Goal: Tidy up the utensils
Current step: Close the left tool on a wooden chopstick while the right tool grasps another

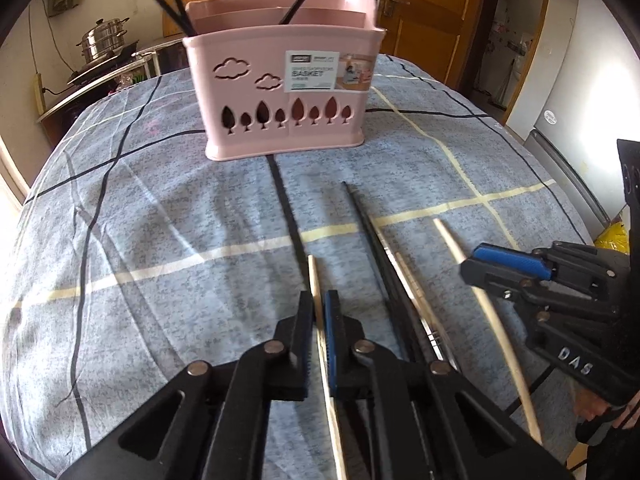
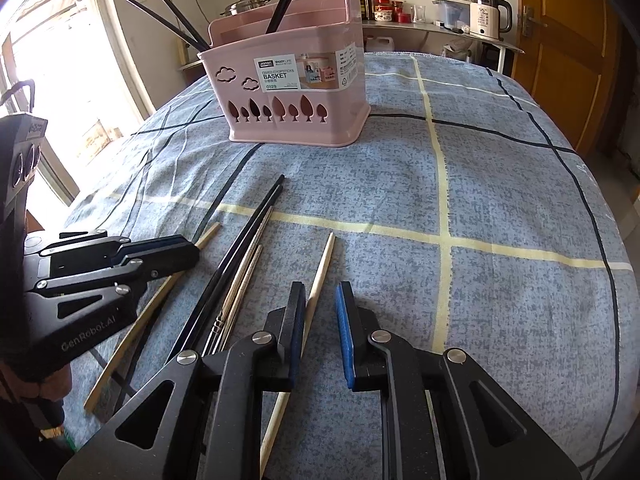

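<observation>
The left gripper is clamped on a pale chopstick; the right gripper stands open around another — both lie near, with the pink basket far across the cloth.

A table covered in a blue-grey checked cloth carries a pink basket at its far side. Nearer lie loose chopsticks: a black pair, a metal pair and two wooden ones.
</observation>
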Demonstrator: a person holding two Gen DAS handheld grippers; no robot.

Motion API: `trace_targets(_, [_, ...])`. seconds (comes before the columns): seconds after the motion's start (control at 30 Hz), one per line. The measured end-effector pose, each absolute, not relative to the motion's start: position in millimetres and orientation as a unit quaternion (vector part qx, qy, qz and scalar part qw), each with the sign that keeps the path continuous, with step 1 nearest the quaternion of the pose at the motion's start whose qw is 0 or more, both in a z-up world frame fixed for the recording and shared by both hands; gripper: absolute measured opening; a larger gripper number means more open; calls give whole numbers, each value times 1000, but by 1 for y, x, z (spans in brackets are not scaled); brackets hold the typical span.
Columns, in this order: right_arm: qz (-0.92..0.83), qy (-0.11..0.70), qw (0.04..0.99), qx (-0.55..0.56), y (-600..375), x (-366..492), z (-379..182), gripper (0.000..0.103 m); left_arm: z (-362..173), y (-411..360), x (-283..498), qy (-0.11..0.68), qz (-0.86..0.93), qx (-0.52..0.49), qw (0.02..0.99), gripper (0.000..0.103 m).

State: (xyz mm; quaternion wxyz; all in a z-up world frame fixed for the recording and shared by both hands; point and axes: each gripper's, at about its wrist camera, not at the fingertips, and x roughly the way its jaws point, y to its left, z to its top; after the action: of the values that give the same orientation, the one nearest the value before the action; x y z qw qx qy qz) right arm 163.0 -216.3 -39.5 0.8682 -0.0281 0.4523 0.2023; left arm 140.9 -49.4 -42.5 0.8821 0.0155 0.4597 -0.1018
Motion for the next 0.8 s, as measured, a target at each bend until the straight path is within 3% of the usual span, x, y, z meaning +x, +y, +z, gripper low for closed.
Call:
trace_targets(0.27, [182,465,866,-25,-224,175,-37,16,-41,-20,153,481,-79,-16,873,6])
trace_targets(0.33, [177,469,865,-30,-220,181,-37,16,-41,-25,159,486,-81,-2,870,11])
trace_targets(0.4, [171,474,863,-34,-216,187,-37,16,-41,-31,164,487,-87,8,869,23])
trace_targets(0.57, [161,480,861,-39,-212,198,-37,16,-42,-45,169,483,-92,46,870,28])
trace_targets(0.63, [158,479,862,-44,-211,199,-37,10,-41,-46,168,480,-96,53,870,25])
trace_targets(0.73, [162,478,862,-40,-211,201,-37,5,-40,-48,171,483,-97,55,868,6])
trace_targets(0.8, [165,479,861,-33,-212,203,-36,5,-39,-47,174,486,-100,47,867,5])
